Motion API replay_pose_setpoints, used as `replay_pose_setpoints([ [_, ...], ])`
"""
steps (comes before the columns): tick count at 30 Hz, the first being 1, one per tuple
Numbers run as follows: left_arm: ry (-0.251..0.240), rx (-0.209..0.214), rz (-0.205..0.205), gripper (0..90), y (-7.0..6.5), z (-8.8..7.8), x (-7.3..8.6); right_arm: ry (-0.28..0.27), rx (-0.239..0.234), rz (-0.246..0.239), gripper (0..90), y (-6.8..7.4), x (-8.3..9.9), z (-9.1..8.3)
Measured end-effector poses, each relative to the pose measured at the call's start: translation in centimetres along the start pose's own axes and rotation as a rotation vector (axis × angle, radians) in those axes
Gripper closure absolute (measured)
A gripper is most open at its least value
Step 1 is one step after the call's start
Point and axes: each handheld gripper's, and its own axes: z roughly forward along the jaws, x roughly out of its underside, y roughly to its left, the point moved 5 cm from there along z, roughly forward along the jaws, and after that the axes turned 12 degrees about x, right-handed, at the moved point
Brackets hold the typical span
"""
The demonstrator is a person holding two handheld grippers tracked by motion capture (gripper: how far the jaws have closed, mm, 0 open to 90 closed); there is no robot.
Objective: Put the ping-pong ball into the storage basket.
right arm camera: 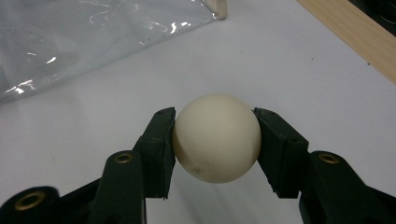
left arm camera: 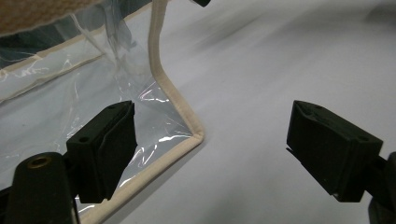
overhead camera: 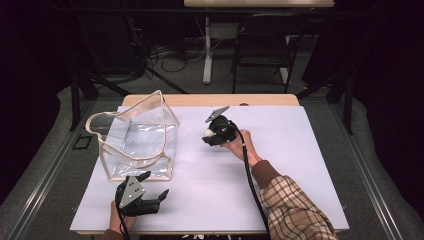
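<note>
A cream-white ball (right arm camera: 216, 137) sits clamped between the two black jaws of my right gripper (right arm camera: 215, 144), lifted a little off the white sheet. In the high view the right gripper (overhead camera: 208, 136) hangs over the table's middle with the ball (overhead camera: 207, 133) at its tip, just right of the clear bag. The clear plastic bag (overhead camera: 140, 140) with beige trim stands open at the left; its near corner (left arm camera: 194, 133) shows in the left gripper view. My left gripper (overhead camera: 159, 192) rests near the front edge, jaws wide apart with nothing between them, close to the bag's front.
A white sheet (overhead camera: 280, 165) covers the wooden table (overhead camera: 210, 100). Beyond the far edge stand a dark chair (overhead camera: 262, 47) and a white table leg (overhead camera: 207, 50) among floor cables. Bare sheet lies to the right of my right hand.
</note>
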Motion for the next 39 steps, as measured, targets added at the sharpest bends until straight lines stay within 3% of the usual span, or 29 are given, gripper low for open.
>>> replay_pose_setpoints([
  [39, 0.0, -0.002, 0.001, 16.1, 0.0, 0.0, 0.0, -0.037, 0.024, -0.047, 50.4, -0.7, -2.6, -4.5],
])
